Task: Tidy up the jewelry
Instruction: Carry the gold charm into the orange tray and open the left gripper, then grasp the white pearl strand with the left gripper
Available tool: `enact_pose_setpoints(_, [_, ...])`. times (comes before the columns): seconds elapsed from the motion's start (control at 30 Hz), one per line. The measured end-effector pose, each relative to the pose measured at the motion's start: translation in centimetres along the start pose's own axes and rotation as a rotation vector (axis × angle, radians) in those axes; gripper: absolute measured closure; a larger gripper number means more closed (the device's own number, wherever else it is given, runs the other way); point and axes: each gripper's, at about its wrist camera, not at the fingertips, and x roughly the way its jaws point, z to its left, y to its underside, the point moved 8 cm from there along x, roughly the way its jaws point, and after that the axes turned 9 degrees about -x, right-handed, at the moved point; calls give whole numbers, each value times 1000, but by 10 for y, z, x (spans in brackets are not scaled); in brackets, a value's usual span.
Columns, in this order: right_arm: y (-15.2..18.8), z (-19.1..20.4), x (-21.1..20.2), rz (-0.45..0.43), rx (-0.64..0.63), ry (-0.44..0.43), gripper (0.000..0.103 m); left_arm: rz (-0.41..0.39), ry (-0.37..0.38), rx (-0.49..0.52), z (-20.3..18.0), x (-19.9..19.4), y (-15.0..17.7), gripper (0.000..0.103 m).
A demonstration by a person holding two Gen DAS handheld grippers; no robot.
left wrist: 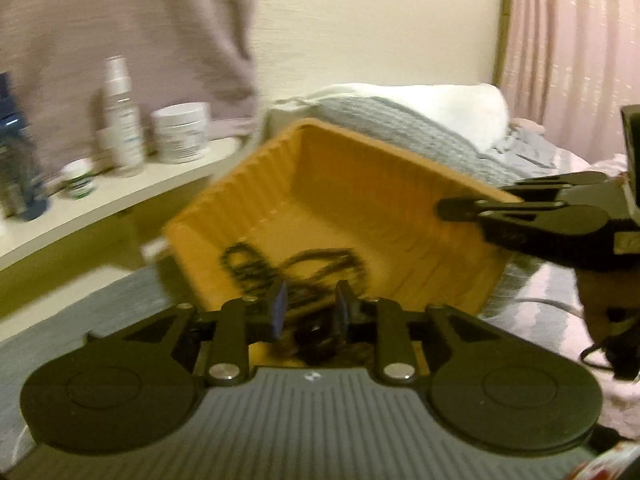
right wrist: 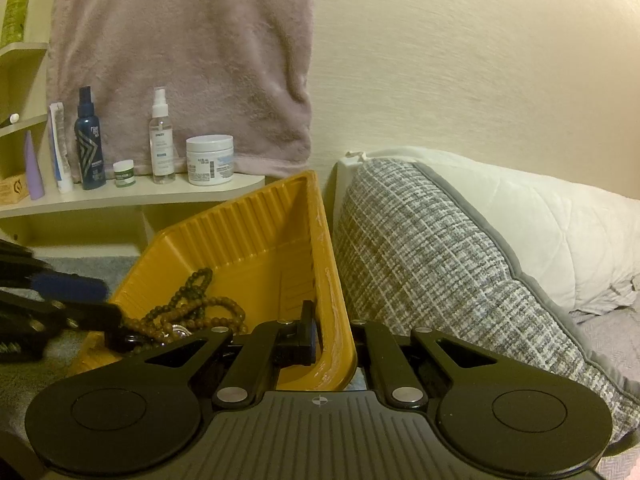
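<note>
A yellow plastic tray [left wrist: 340, 184] [right wrist: 248, 240] is tilted up on a bed. Brown and dark bead necklaces [left wrist: 280, 268] [right wrist: 192, 304] lie heaped in its low corner. My right gripper [right wrist: 332, 336] is shut on the tray's side wall; one finger is inside and the other is hidden behind the wall. In the left wrist view the right gripper [left wrist: 448, 208] pinches the rim at the right. My left gripper [left wrist: 311, 308] [right wrist: 100, 300] reaches into the tray over the beads, jaws a little apart. Dark beads show blurred in and below the gap, but the pads do not press on them.
A cream shelf [right wrist: 160, 196] at the back left carries spray bottles and jars [right wrist: 210, 160]. A mauve towel [right wrist: 180, 60] hangs above it. A grey woven pillow [right wrist: 420, 248] and a white pillow [right wrist: 540, 220] lie right of the tray. A pink curtain [left wrist: 572, 40] hangs at the far right.
</note>
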Motion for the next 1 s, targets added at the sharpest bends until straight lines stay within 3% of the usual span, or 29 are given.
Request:
enact_pose_setpoints(0.3, [1, 0, 0, 1, 1, 2, 98, -1, -253, -45, 85, -41, 33, 79])
enact_pose_setpoints(0.5, [2, 0, 0, 1, 1, 3, 98, 40, -366, -62, 123, -59, 66, 79])
enact_pose_setpoints(1.0, [3, 0, 1, 5, -3, 7, 98, 49, -429, -104, 152, -41, 71, 84])
